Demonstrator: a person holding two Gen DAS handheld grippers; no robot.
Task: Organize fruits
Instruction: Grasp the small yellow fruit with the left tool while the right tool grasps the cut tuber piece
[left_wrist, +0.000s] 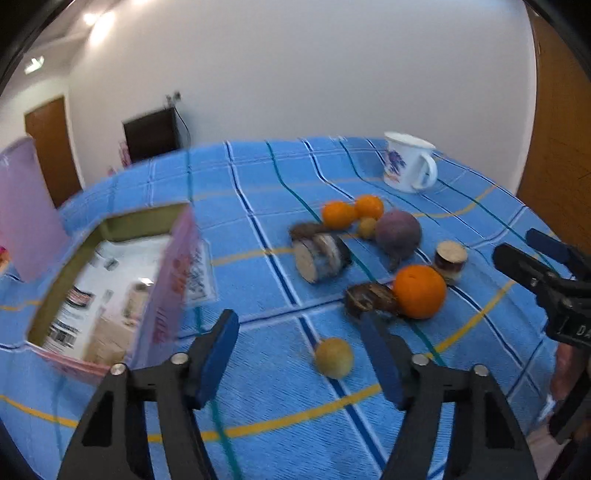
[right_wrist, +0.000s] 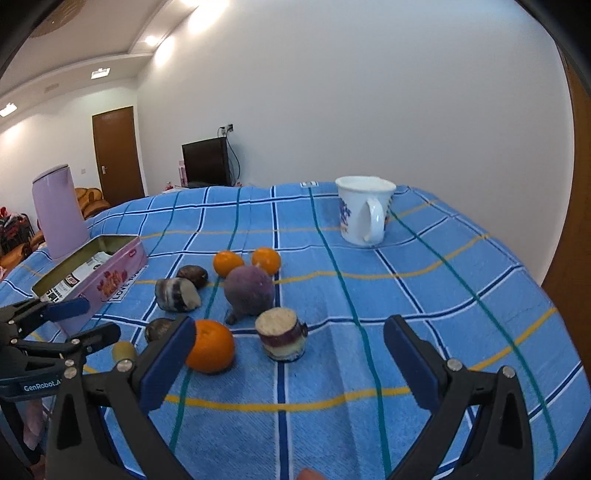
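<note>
Fruits and cut vegetables lie on the blue checked cloth. A small yellow-green fruit (left_wrist: 334, 357) lies between my left gripper's (left_wrist: 299, 328) open blue fingers, just ahead of the tips. A large orange (left_wrist: 419, 291) touches a brown piece (left_wrist: 371, 298) beyond it. Two small oranges (left_wrist: 338, 214), a purple round fruit (left_wrist: 398, 230) and a cut root piece (left_wrist: 322, 257) lie farther back. My right gripper (right_wrist: 288, 334) is open and empty, with the large orange (right_wrist: 210, 345) and a cut purple-skinned piece (right_wrist: 282, 334) just ahead. A pink open tin (right_wrist: 92, 277) stands to the left.
A white mug (right_wrist: 364, 210) with a blue print stands at the table's far right. A lilac kettle (right_wrist: 61, 212) stands behind the tin. The tin (left_wrist: 107, 291) holds printed papers. The left gripper (right_wrist: 70, 321) shows at the left edge of the right wrist view.
</note>
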